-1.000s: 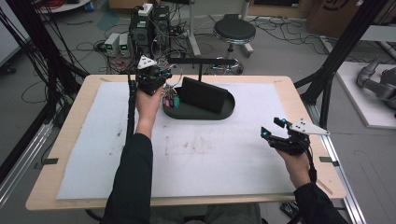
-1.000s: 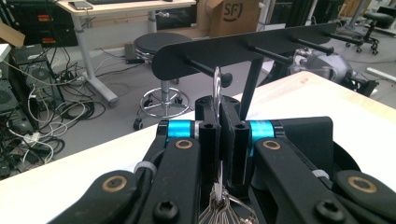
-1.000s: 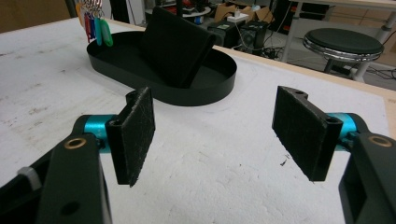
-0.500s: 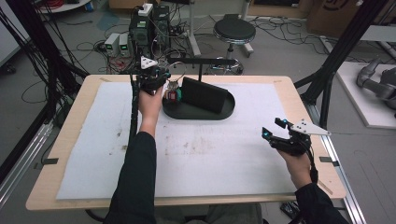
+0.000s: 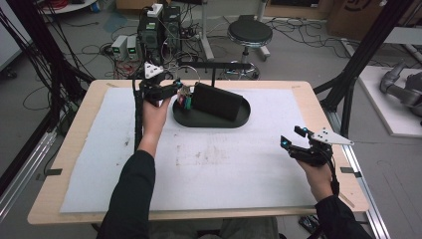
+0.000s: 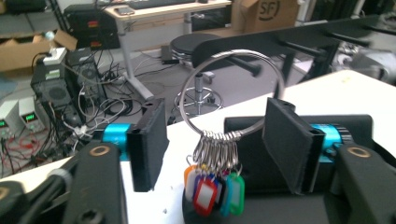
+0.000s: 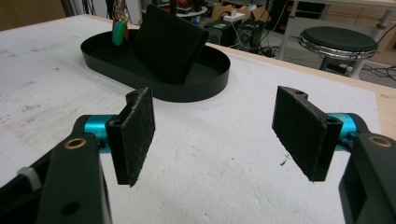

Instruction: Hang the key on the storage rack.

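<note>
Left claw [image 5: 175, 89] moved rightward to key ring [image 6: 232, 88] above tray [image 5: 211, 119]; jaws apart.

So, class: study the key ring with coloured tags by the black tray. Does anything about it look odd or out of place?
The key ring stands upright between the open jaws of the left hand-held gripper, tags dangling over the black tray. What holds it up cannot be told. Nothing looks spilled or damaged.

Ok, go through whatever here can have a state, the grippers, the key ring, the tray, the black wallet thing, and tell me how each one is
left gripper: jaws open, either side of the key ring, not clamped.
right gripper: jaws open, empty, above the white mat.
key ring: upright, coloured tags hanging below it, at the tray's left end.
black tray: flat on the mat, holding the pouch.
black pouch: closed, standing tilted in the tray.
</note>
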### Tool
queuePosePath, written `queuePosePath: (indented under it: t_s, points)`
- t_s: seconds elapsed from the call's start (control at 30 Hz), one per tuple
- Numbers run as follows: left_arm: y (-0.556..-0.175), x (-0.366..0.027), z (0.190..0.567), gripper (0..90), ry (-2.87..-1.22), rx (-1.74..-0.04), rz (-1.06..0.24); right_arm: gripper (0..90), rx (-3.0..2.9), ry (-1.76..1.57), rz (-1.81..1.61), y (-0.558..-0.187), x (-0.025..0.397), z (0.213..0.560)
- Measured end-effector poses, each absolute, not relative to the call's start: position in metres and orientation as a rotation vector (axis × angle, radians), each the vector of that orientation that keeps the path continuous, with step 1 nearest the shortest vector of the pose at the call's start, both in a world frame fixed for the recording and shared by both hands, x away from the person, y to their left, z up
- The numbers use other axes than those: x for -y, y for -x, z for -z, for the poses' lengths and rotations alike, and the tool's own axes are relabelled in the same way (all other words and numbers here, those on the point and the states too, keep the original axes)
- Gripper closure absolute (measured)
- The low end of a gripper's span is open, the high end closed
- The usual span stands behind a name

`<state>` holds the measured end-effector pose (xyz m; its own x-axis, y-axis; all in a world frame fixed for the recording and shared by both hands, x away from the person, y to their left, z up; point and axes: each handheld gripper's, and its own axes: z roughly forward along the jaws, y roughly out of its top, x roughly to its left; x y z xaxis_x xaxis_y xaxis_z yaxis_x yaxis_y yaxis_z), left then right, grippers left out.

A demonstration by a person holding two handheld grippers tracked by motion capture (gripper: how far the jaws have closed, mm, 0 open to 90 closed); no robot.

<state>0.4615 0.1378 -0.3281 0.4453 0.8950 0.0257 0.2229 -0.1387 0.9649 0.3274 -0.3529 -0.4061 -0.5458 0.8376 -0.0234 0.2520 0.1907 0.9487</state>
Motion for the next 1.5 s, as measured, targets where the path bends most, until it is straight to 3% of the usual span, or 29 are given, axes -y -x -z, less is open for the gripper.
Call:
queuePosePath:
  t_s: [0.43,0.77,1.03,1.5]
  points:
    - [-0.384,-0.153,0.327,25.5,-1.668,-0.785,-0.736,26.3,-1.899,-1.04,-1.37,-0.331,0.355,0.405]
    - [-0.333,-0.171,0.365,25.5,-1.721,-0.76,-0.718,25.4,-1.896,-1.059,-1.356,-0.334,0.354,0.404]
    - [-0.315,-0.191,0.394,25.5,-1.727,-0.795,-0.671,24.7,-1.887,-1.065,-1.345,-0.336,0.355,0.404]
    - [-0.315,-0.205,0.405,25.5,-1.73,-0.837,-0.69,23.5,-1.915,-1.076,-1.327,-0.337,0.355,0.406]
